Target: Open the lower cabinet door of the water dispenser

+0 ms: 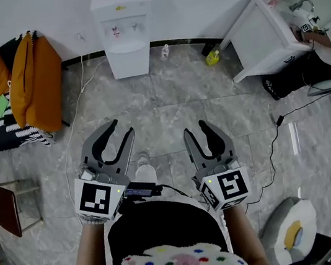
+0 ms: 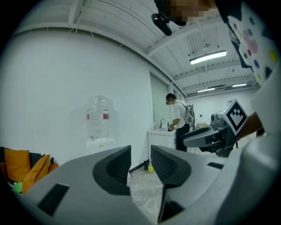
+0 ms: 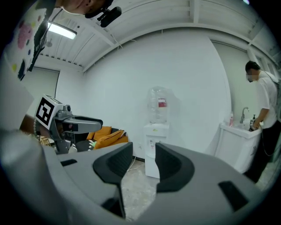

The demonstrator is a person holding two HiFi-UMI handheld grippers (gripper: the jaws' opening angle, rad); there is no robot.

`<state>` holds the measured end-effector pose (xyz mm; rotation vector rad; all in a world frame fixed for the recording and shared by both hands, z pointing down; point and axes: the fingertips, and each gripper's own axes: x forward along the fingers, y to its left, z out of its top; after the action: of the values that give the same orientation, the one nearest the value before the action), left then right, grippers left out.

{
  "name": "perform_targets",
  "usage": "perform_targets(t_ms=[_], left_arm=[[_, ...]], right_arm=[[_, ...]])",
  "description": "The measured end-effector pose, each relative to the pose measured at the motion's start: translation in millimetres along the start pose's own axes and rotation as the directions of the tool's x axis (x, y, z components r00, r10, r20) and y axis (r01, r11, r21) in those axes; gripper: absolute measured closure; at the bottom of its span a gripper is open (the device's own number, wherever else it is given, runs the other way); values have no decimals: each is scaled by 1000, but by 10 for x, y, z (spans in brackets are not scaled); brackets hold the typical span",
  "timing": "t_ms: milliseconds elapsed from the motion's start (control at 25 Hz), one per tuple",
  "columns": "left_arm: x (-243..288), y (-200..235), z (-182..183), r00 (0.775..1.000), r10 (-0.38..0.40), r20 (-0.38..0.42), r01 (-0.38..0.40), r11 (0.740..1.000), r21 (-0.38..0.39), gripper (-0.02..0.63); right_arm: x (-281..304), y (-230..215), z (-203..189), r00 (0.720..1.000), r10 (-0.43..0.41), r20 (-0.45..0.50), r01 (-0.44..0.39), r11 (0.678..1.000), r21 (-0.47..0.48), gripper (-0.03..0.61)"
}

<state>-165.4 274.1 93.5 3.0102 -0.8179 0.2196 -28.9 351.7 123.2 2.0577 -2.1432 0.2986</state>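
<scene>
Against wall (image 1: 20,14): water dispenser (image 1: 126,37) upright, facing roomward

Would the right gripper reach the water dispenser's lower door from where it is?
Probably not yet: the right gripper hangs well short of the water dispenser, though only open floor lies between them.

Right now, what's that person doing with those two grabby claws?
A person holds a grey two-jaw left gripper and a matching right gripper. Both are open and empty, and point toward the tall white water dispenser by the wall. A stretch of grey marble floor lies between the grippers and the dispenser. Its lower cabinet door looks closed, and nothing touches it yet.
</scene>
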Motion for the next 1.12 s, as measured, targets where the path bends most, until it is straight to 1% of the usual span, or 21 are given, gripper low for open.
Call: perform_targets(t_ms=[120,240,360,480,720,880,920,1000,1040,1120], left_arm=[[192,217,-4,1000,-6,-3,6,1000,-3,474],[349,426,-48,1000,-12,-21,12,1000,-8,472],[503,616,-7,1000,-17,-1,17,1000,-17,471],[616,792,-17,1000,-13,2,13,1000,-19,471],[716,1050,-86,1000,-13,-4,13,999,-35,468],[759,1130,-104,1000,-17,-5,17,999,-46,462],[761,1139,-129,1000,-20,-17,19,999,-48,459],[744,1160,-240,996,-29,-81,25,998,-50,454],[744,1175,-273,995,-30,-99,26,998,-49,453],[775,1205,-251,997,-25,-80,21,999,-49,451]], right_arm=[[259,-38,26,999,-6,-48,6,1000,4,434],[506,-89,77,999,-10,-45,11,1000,7,434],[736,-138,147,999,-20,-41,20,1000,-1,434],[947,-175,220,1000,-21,-17,20,1000,-23,434],[1241,-117,231,999,-11,-31,10,999,-32,434],[1296,-123,169,998,-18,-63,17,1000,-22,434],[1300,-134,140,997,-18,-72,17,1000,-22,434],[1318,-157,119,996,-20,-83,18,999,-28,434],[1334,-169,133,996,-22,-81,19,999,-31,434],[1366,-198,160,995,-27,-92,24,999,-35,434]])
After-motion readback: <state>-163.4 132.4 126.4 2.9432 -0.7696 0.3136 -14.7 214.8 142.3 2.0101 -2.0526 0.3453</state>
